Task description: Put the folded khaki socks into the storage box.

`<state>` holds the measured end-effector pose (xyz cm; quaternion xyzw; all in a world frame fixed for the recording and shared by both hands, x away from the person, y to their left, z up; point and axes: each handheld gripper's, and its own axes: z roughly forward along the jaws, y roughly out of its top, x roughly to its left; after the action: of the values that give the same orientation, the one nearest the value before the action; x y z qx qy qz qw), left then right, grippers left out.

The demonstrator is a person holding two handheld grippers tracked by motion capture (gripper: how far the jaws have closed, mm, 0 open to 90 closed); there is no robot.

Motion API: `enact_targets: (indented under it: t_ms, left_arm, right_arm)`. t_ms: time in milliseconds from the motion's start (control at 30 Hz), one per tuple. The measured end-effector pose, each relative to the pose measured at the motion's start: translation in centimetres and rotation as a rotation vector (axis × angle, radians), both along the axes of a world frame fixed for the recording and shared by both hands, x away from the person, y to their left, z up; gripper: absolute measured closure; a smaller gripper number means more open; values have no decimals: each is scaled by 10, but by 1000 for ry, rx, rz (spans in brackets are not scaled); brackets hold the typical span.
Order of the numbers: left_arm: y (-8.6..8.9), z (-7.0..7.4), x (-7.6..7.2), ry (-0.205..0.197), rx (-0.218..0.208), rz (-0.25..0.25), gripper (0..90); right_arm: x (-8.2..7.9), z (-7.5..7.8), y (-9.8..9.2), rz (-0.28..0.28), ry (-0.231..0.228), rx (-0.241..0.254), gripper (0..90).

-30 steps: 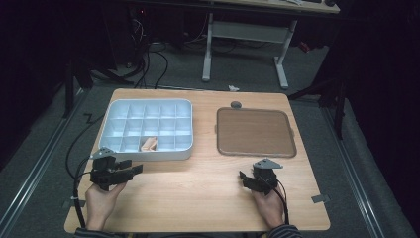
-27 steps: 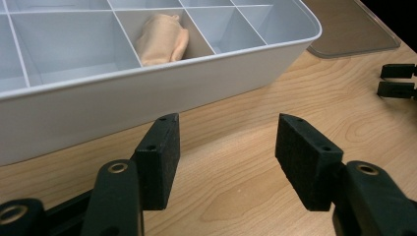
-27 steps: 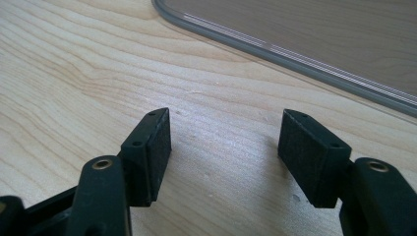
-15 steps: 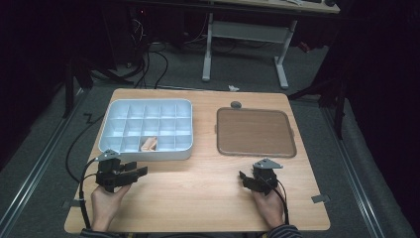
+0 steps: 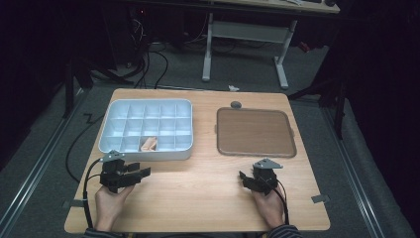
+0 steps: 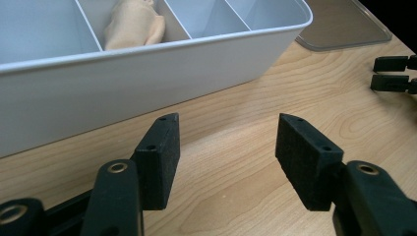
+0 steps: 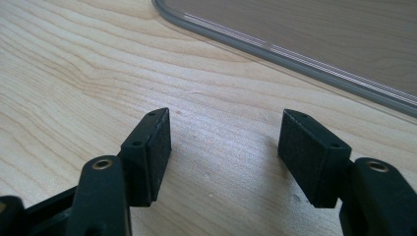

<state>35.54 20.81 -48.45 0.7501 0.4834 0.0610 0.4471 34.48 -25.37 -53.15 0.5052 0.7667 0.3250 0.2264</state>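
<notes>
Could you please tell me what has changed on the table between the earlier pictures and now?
The left gripper slid a little toward the person and slightly rightward, away from the white divided tray, jaws open and empty. The right gripper, lid and beige item stayed put.

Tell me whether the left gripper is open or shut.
Open. In the left gripper view the left gripper has its two black pads standing well apart with only bare table between them, short of the white tray.

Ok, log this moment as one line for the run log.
left hand-held gripper: open, empty, near white compartment tray | right hand-held gripper: open, empty, near brown lid | tan item: in tray
</notes>
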Motion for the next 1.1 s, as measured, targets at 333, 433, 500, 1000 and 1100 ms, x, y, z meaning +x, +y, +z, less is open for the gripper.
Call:
enact_targets:
  t_ms: [333, 433, 500, 1000, 1100]
  left_arm:
    - [-7, -6, 0, 2, -3, -21, 427]
    - [-9, -7, 0, -2, 4, -26, 426]
    - [-10, -7, 0, -3, 5, -29, 426]
    - [-17, -14, 0, 12, -33, -45, 424]
    - [-19, -16, 1, 17, -25, -50, 424]
  right_arm:
    - [0, 0, 0, 1, 0, 0, 371]
    - [0, 0, 0, 1, 0, 0, 371]
    - [0, 0, 0, 2, 0, -1, 371]
    - [0, 0, 0, 4, 1, 1, 371]
    - [0, 0, 0, 6, 0, 0, 371]
